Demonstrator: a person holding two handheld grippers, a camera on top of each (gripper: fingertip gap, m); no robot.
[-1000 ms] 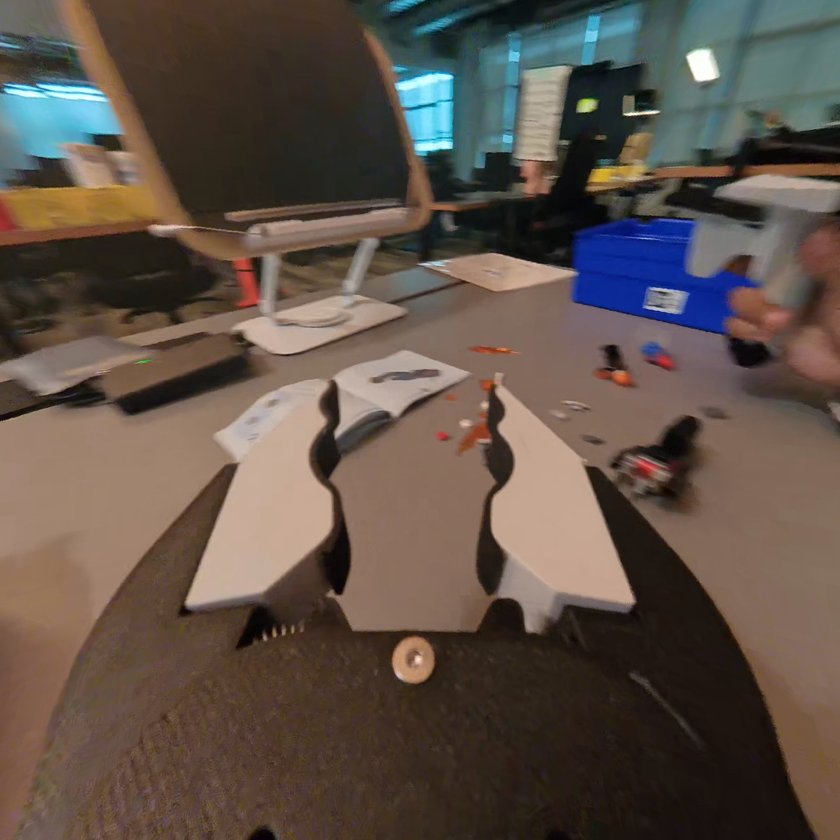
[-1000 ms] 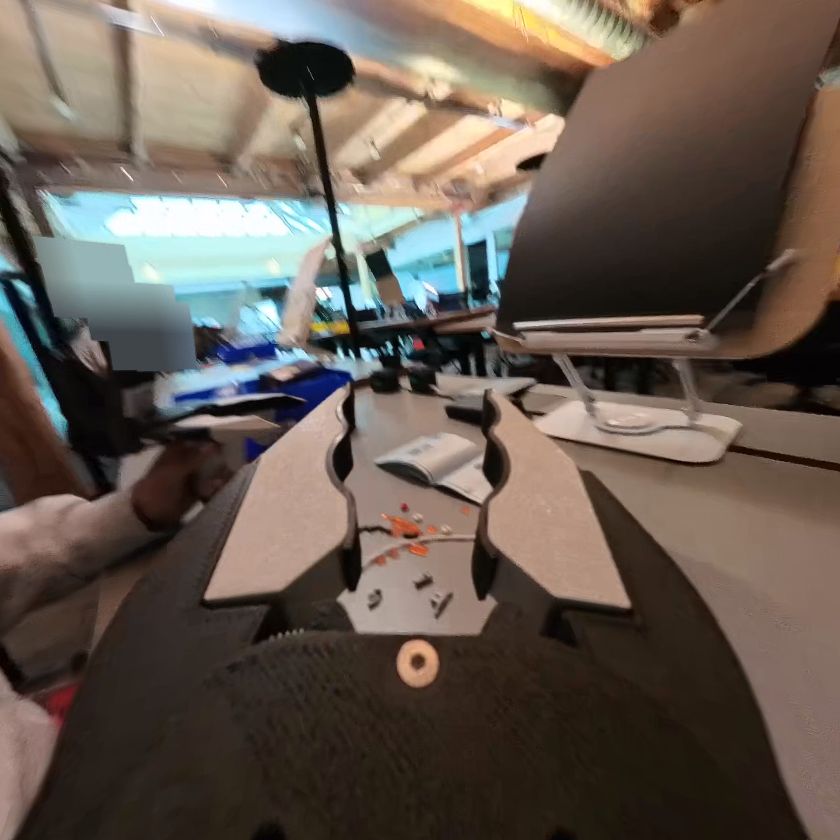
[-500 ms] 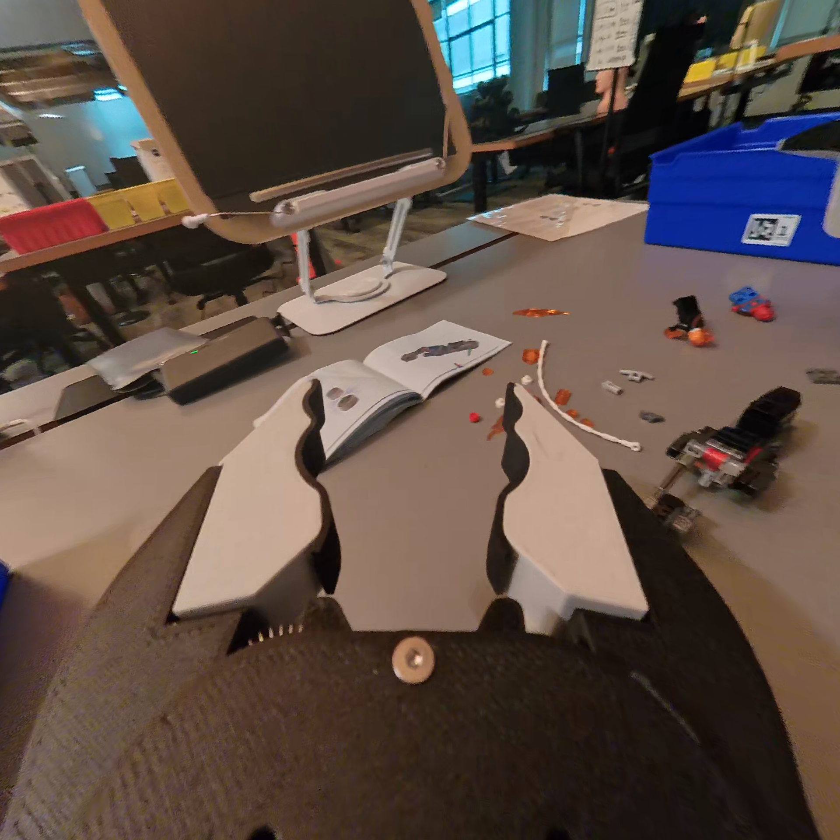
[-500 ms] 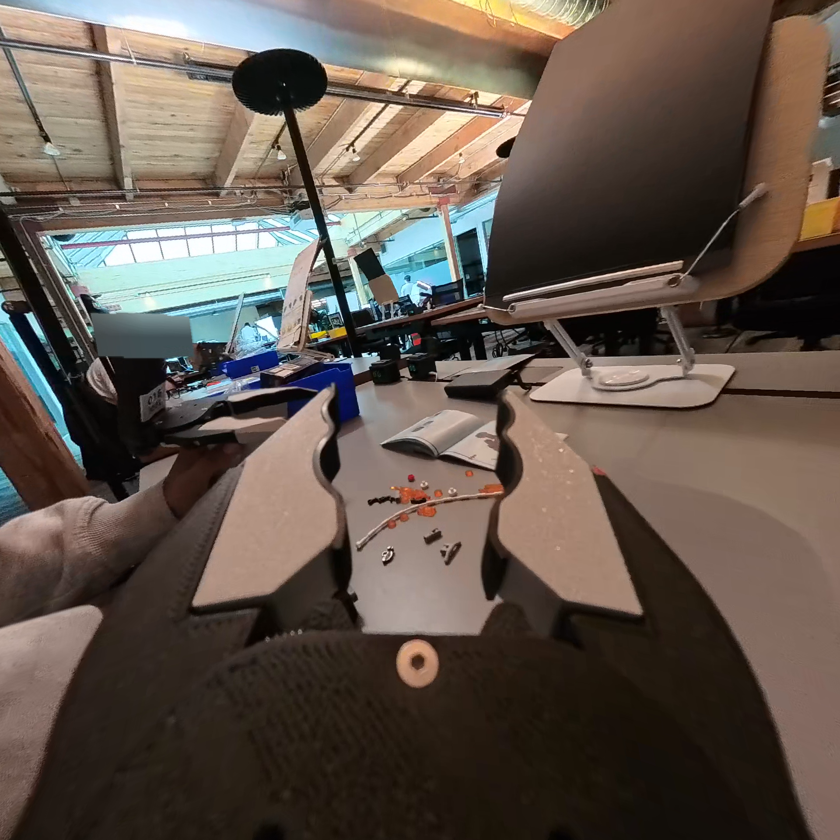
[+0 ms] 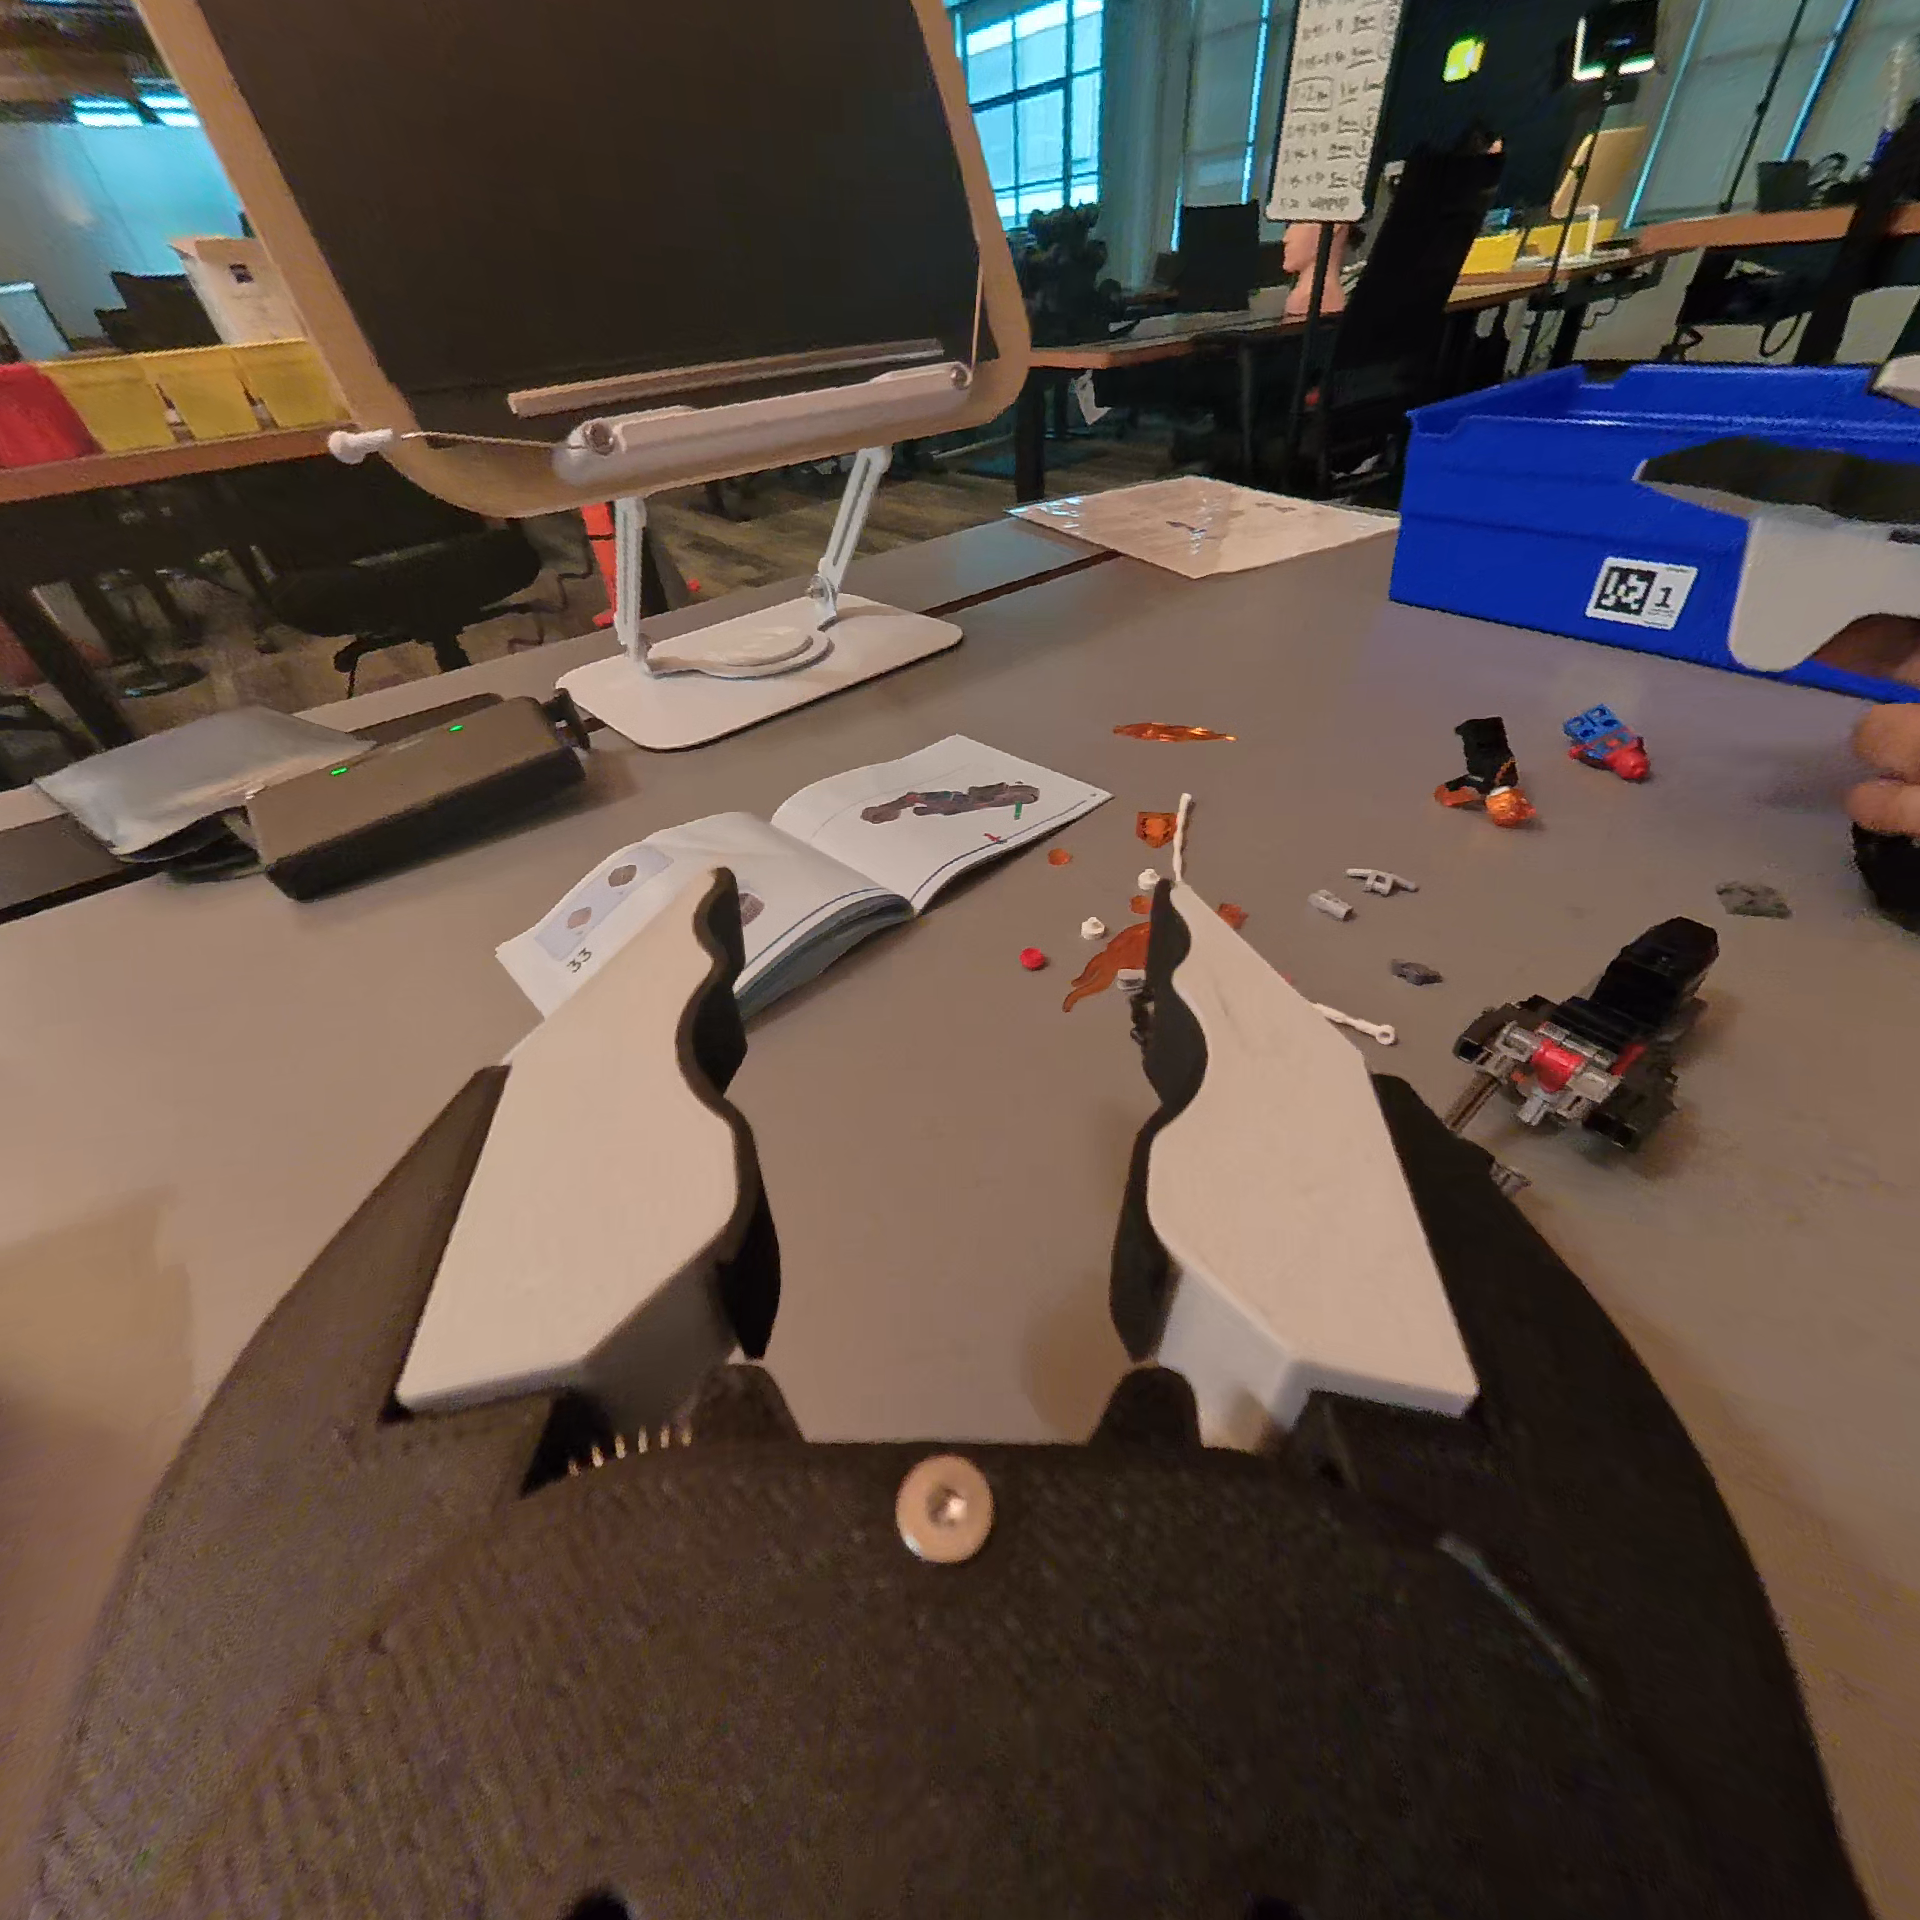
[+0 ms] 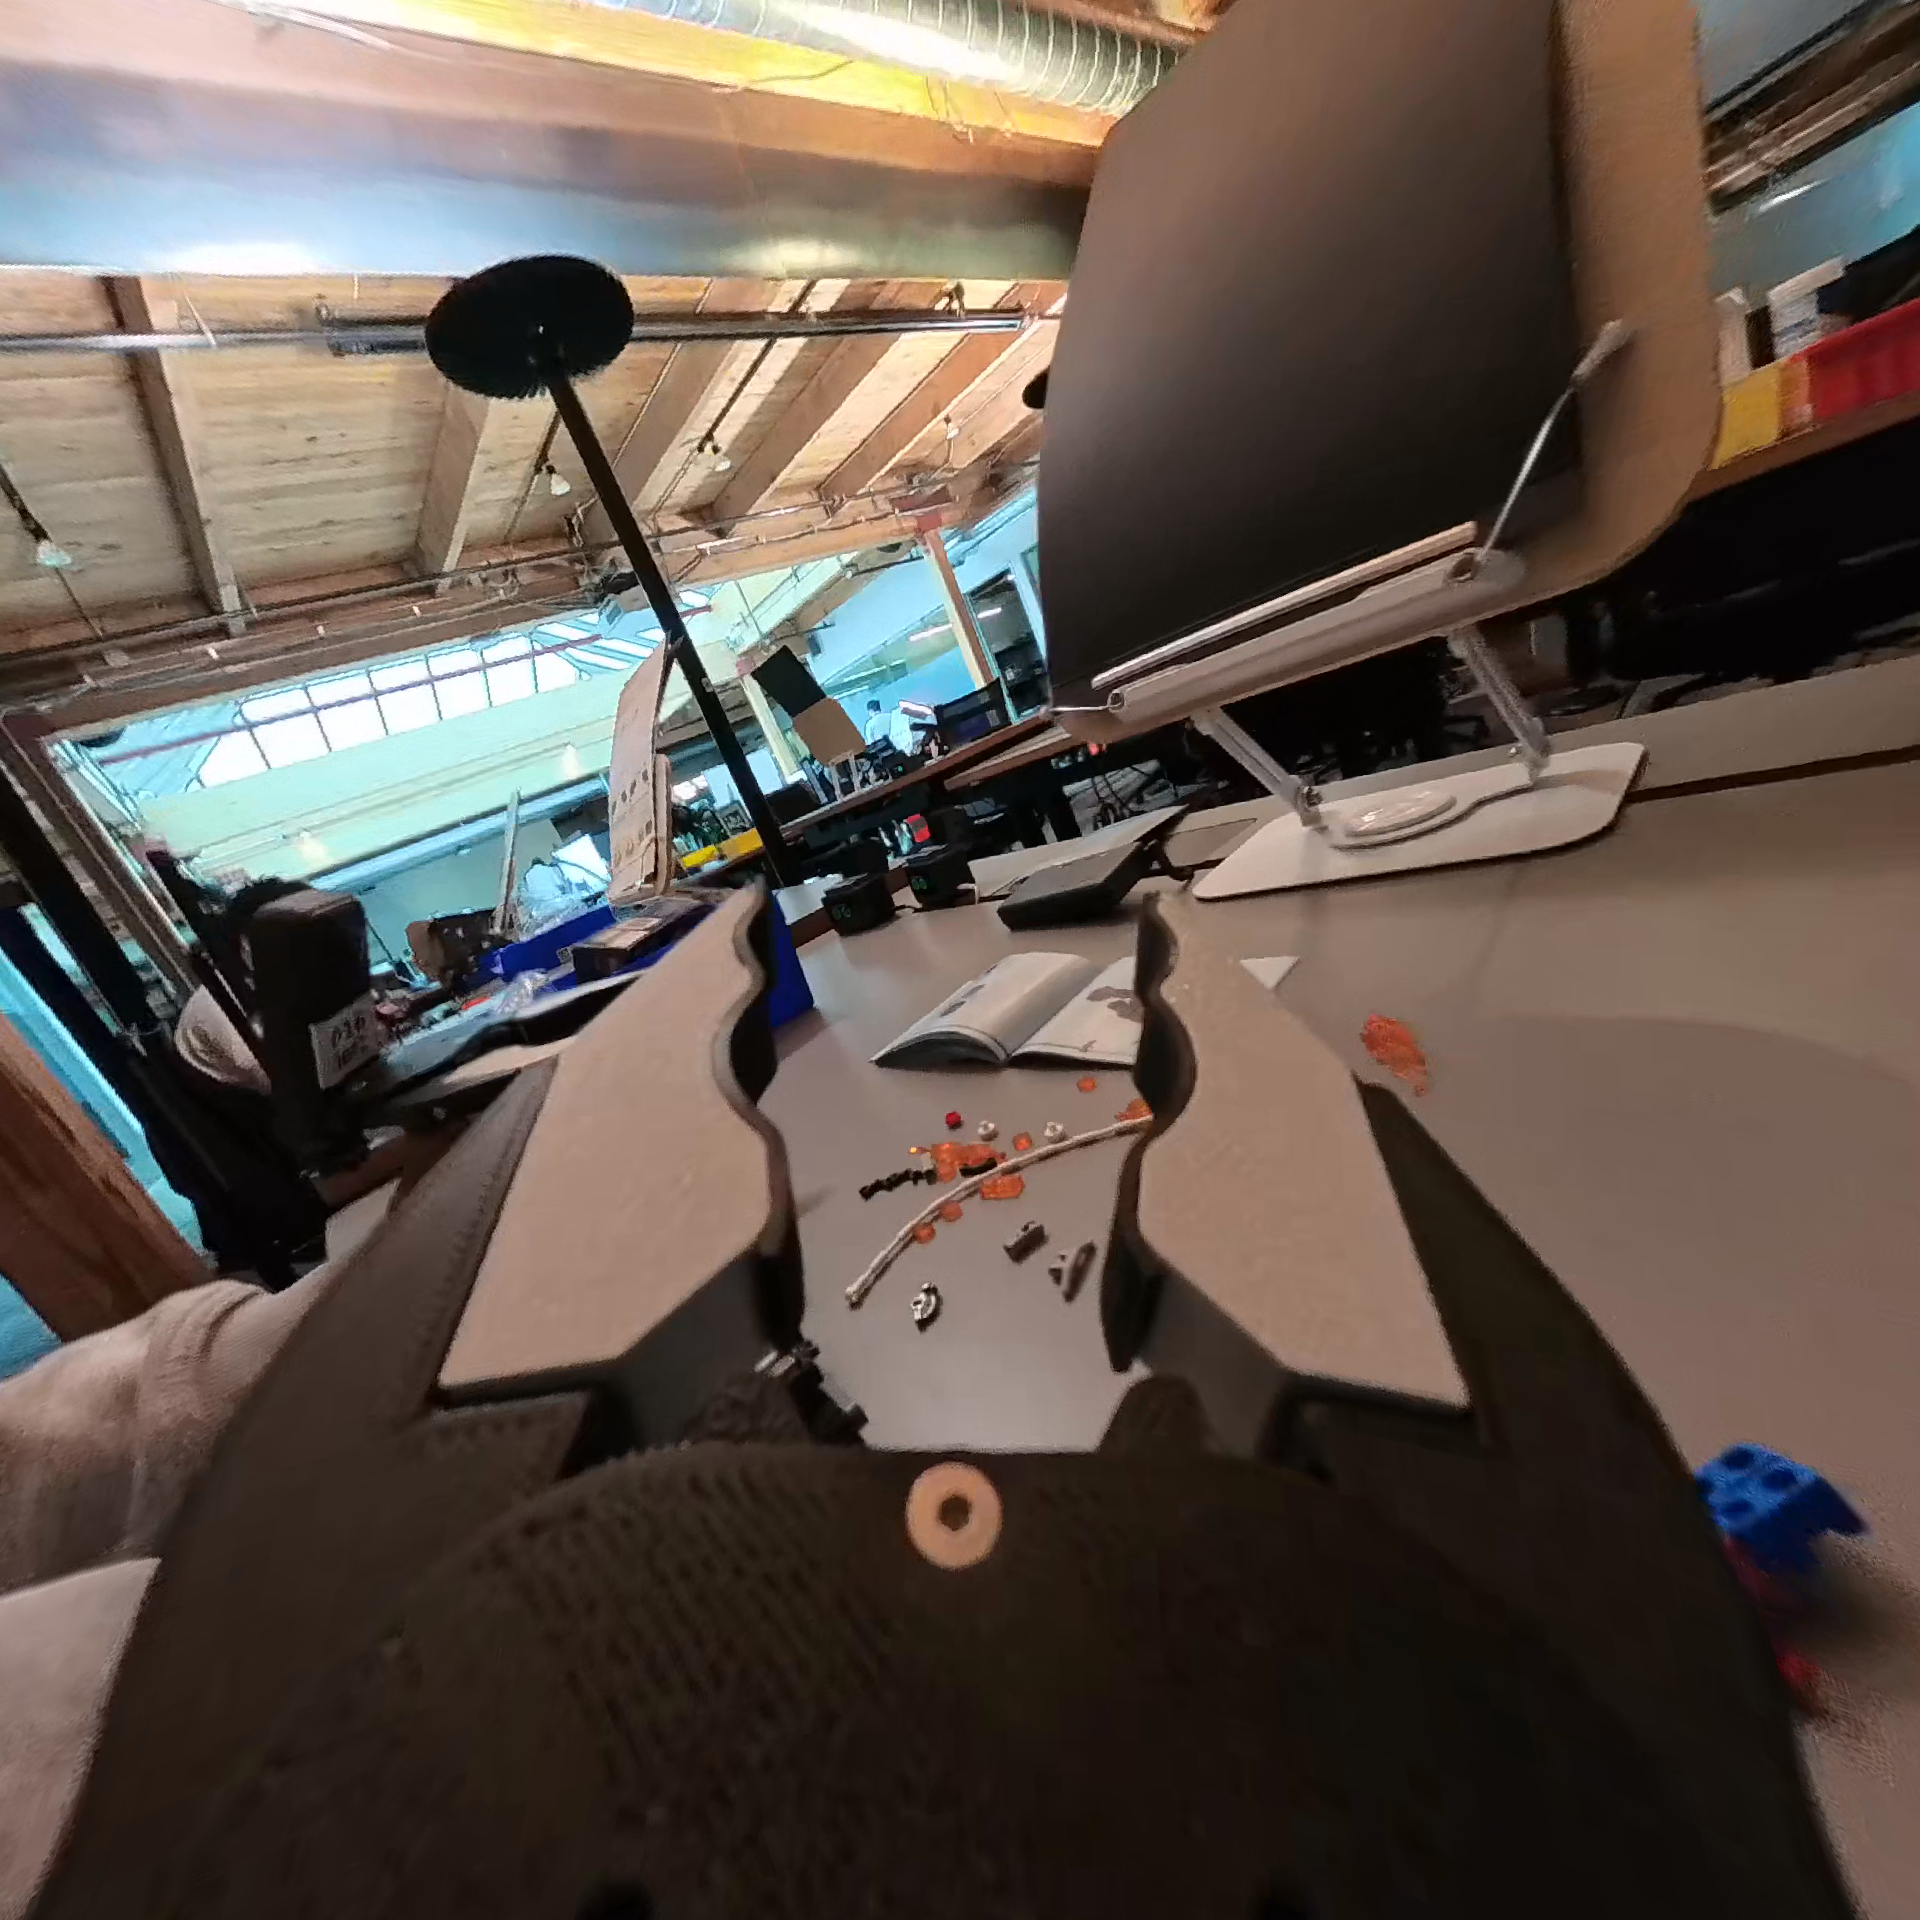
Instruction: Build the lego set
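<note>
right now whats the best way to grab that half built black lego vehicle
Take the black Lego vehicle across its narrow black rear section, coming down from above with the open left tongs. It lies long and flat on the table; the grey-and-red front end looks knobbly, probably a poorer hold.

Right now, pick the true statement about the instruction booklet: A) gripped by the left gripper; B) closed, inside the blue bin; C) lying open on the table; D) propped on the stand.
C: the instruction booklet lies open on the grey table, beyond the left gripper, whose jaws are apart and empty.
</note>
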